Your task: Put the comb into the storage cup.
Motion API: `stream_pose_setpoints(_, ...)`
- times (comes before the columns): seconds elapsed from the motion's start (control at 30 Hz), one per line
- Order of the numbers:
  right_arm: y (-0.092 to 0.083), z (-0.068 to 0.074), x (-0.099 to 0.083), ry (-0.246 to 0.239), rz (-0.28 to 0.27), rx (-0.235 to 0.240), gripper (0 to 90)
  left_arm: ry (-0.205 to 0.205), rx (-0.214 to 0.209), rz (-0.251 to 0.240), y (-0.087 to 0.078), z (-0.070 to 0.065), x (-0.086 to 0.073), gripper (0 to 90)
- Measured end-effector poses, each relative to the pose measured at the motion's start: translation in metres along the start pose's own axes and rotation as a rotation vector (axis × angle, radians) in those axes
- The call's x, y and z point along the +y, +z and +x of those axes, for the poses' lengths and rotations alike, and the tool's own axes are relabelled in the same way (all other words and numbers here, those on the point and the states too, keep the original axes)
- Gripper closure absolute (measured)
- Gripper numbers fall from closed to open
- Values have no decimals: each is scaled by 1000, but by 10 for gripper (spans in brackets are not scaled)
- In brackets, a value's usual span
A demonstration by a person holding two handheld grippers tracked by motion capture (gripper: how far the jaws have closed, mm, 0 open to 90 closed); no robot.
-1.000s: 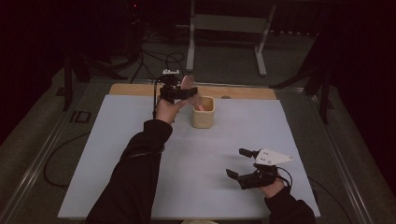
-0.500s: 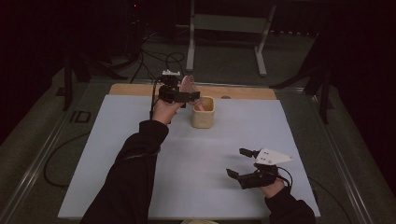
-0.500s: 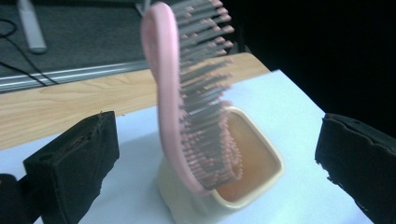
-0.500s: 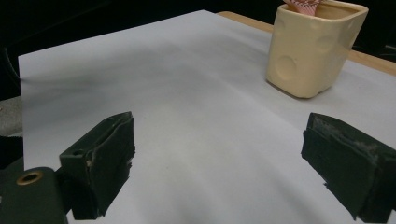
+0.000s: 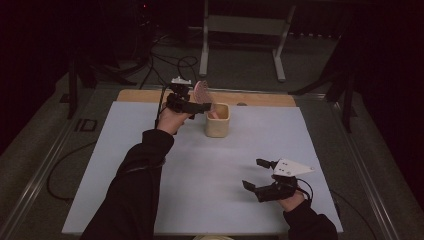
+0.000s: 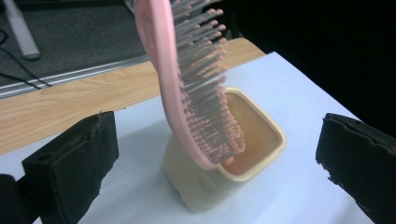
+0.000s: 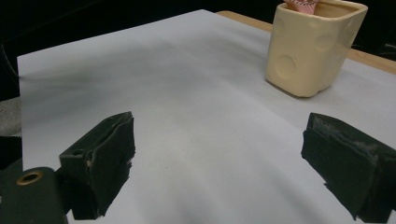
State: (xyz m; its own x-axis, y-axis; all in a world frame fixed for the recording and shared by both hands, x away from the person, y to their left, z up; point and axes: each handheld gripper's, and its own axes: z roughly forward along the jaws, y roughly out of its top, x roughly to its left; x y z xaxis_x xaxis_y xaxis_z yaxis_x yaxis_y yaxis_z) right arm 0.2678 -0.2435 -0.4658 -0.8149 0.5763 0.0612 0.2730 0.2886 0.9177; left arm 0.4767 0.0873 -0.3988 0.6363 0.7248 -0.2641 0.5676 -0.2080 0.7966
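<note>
Hairbrush (image 6: 196,88) upright in cup (image 6: 261,154), on mat's (image 5: 200,170) far middle.

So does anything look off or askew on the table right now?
Yes: the pink hairbrush stands handle-down in the cream cup, leaning to one side rather than upright. The left gripper has just opened, its jaws clear of it.

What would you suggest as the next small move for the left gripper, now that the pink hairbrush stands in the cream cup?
Probably draw the left gripper straight back from the pink hairbrush. Its jaws have just been opening and stand wide, clear of the brush, which leans handle-down in the cream cup; backing away gently should avoid knocking it.
</note>
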Motion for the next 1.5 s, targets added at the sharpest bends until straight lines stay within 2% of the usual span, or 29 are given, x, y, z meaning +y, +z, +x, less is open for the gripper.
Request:
stream_pose_setpoints(0.17,0,0,0,-2,1,-3,94,38,-27,20,-6,0,-3,0)
stream_pose_setpoints(0.23,0,0,0,-1,2,-1,94,61,-22,23,-9,-1,-5,0)
stream_pose_setpoints(0.27,1,0,0,-1,1,0,94,65,-38,24,-11,0,-6,0)
stream_pose_setpoints(0.3,1,0,0,-1,1,0,94,71,-32,25,-12,0,-8,0)
stream_pose_setpoints(0.5,1,0,0,3,-1,0,94,162,-44,43,-18,0,-23,0)
stream_pose_setpoints(0.53,1,0,0,3,-1,0,94,162,-44,43,-18,0,-23,0)
stream_pose_setpoints(0.57,0,-1,0,1,1,-2,94,186,-49,61,-20,0,-28,0)
stream_pose_setpoints(0.7,0,-3,-1,3,1,-3,94,205,-74,57,-24,-1,-36,0)
stream_pose_setpoints(0.93,-1,-5,-1,10,-3,-11,94,230,-93,81,-30,-3,-46,0)
stream_pose_setpoints(1.13,-2,-6,-2,12,-3,-13,94,240,-93,94,-34,-5,-52,0)
stream_pose_setpoints(1.17,-3,-6,-2,14,0,-15,94,249,-104,105,-36,-6,-56,0)
stream_pose_setpoints(1.2,-3,-6,-2,14,-1,-17,94,258,-93,106,-37,-7,-59,0)
stream_pose_setpoints(1.27,-3,-7,-2,14,-4,-18,94,254,-109,108,-38,-8,-62,0)
stream_pose_setpoints(1.5,-6,-5,-2,10,-7,-19,94,263,-115,104,-46,-13,-73,0)
